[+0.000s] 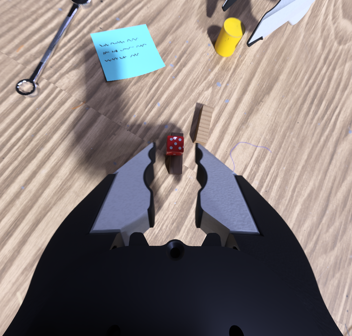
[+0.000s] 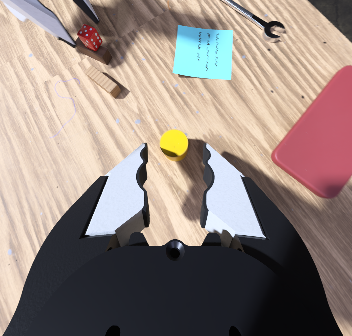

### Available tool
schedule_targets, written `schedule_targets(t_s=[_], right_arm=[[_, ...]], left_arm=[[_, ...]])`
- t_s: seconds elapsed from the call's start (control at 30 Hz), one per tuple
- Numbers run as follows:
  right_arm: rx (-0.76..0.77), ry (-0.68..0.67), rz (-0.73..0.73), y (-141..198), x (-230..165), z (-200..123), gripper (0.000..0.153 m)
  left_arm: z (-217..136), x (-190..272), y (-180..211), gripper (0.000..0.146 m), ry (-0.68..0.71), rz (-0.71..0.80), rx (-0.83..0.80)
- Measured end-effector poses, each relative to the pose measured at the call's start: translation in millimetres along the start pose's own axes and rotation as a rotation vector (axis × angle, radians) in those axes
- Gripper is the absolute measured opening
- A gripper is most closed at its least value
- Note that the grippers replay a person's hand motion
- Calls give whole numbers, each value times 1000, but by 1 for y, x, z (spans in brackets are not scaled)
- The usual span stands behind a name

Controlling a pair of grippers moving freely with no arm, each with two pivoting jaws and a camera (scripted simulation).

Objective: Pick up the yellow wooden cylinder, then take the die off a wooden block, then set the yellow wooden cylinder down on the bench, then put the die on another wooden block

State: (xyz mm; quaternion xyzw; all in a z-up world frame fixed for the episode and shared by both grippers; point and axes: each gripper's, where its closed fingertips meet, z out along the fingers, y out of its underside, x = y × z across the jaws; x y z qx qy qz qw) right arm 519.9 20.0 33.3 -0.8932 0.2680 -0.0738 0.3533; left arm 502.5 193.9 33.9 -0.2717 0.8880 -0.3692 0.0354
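A red die (image 1: 175,145) with white pips sits on a dark wooden block (image 1: 175,166). My left gripper (image 1: 175,146) is open above it, fingertips on either side of the die and apart from it. A light wooden block (image 1: 203,125) lies just beyond to the right. The yellow wooden cylinder (image 2: 173,145) stands upright on the bench. My right gripper (image 2: 174,146) is open above it, fingertips on both sides, not touching. The die (image 2: 89,37), dark block (image 2: 98,53) and light block (image 2: 103,81) also show in the right wrist view, the cylinder (image 1: 229,37) in the left.
A light blue sticky note (image 1: 126,52) and a steel wrench (image 1: 51,43) lie on the wooden bench (image 1: 285,136) to the far left. A red flat object (image 2: 318,134) lies right of the cylinder. The right gripper (image 1: 266,12) shows at the left view's top.
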Motion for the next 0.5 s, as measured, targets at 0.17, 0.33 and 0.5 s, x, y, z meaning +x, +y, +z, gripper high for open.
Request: schedule_targets(t_s=[0.17,0.33,0.5], right_arm=[[-1,26,17,8,3,-29,68],[-3,-80,-7,8,-43,-37,67],[1,-181,18,4,-97,-15,68]], left_arm=[[-17,1,8,69,0,-13,33],[-14,5,17,63,63,-66,36],[-13,16,16,50,69,-58,33]])
